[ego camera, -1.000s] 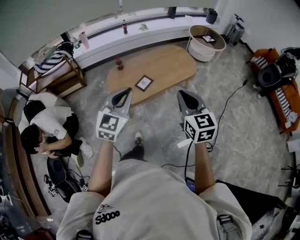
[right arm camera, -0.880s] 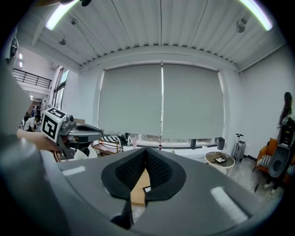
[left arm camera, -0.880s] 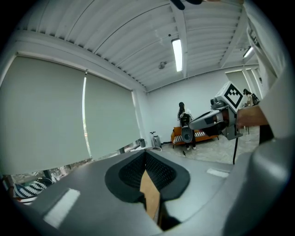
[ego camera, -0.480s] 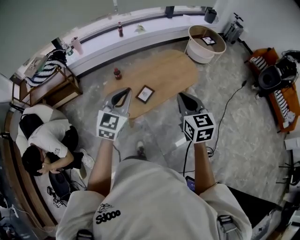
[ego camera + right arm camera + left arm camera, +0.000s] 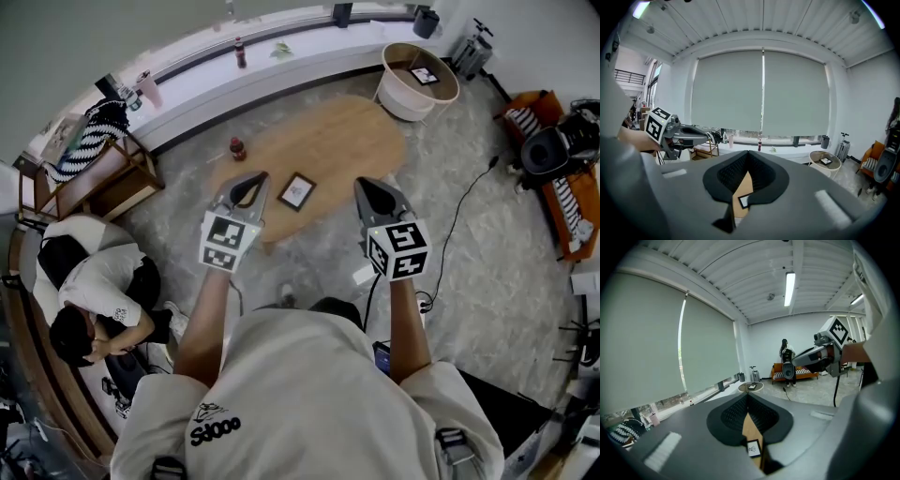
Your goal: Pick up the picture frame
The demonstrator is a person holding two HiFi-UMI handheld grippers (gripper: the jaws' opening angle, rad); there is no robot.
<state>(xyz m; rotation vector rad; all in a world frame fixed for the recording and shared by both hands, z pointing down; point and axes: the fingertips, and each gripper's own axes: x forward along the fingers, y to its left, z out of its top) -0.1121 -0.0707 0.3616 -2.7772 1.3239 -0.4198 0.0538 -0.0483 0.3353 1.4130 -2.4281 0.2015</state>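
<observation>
Left gripper (image 5: 747, 397): jaws closed, tips meeting, nothing clamped. Only a narrow teardrop gap behind the tips, lined by black ribbed pads (image 5: 761, 416). Picture frame (image 5: 753, 448) visible through that gap, far below on the table, no contact.

Right gripper (image 5: 748, 153): same state, tips together, empty. Frame (image 5: 743, 201) again seen through the gap, well clear of the jaws.

Head view: left gripper (image 5: 257, 177) and right gripper (image 5: 365, 185) held side by side in the air above the near edge of the table (image 5: 356, 131), frame (image 5: 297, 190) between them and slightly ahead. Neither touching it.

Frame: small, flat, rectangular, dark border, pale insert, lying face up near the table's near edge, rotated off the table's long axis.

Table: oval, light wood, smooth top. Small dark bottle (image 5: 237, 148) with red cap upright near its left end, well apart from the frame.

Gripper bodies: grey, smooth, tapering to a point; each carries a white marker cube (image 5: 398, 250) with black square patterns. Floor (image 5: 487, 253): grey, marble-like.
</observation>
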